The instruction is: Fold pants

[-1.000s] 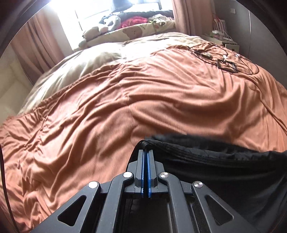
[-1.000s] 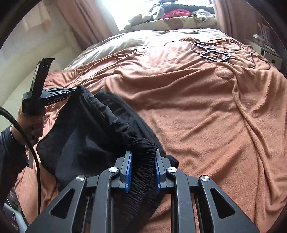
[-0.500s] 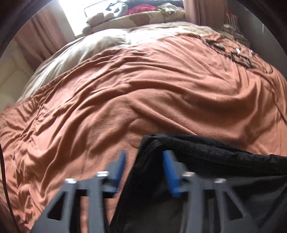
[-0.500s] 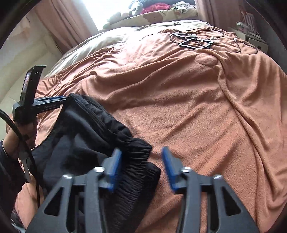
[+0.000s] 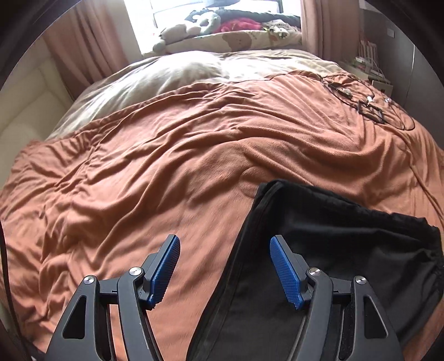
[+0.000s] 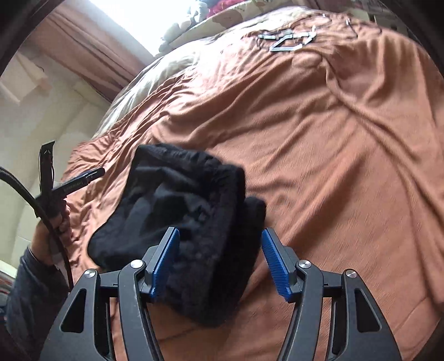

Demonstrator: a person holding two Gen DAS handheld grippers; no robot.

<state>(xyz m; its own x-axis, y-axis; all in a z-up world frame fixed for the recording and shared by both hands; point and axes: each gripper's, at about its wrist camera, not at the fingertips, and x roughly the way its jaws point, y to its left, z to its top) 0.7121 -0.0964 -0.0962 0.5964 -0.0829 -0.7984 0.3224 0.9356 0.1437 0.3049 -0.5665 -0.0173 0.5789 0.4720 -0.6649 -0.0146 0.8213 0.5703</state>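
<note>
Home bedroom, bed (image 5: pixel 194 155), curtained window (image 5: pixel 91 47), perhaps plush toys (image 5: pixel 177 29)

I could read nothing for certain. My left gripper (image 6: pixel 95 173), seen from my right wrist, carried a line of pale lettering along its side, but it was too small and blurred to make out.

A bright window (image 5: pixel 211 16) at twelve o'clock, pink curtains (image 5: pixel 91 44) at eleven, orange blanket (image 5: pixel 194 155) covering the bed.
</note>
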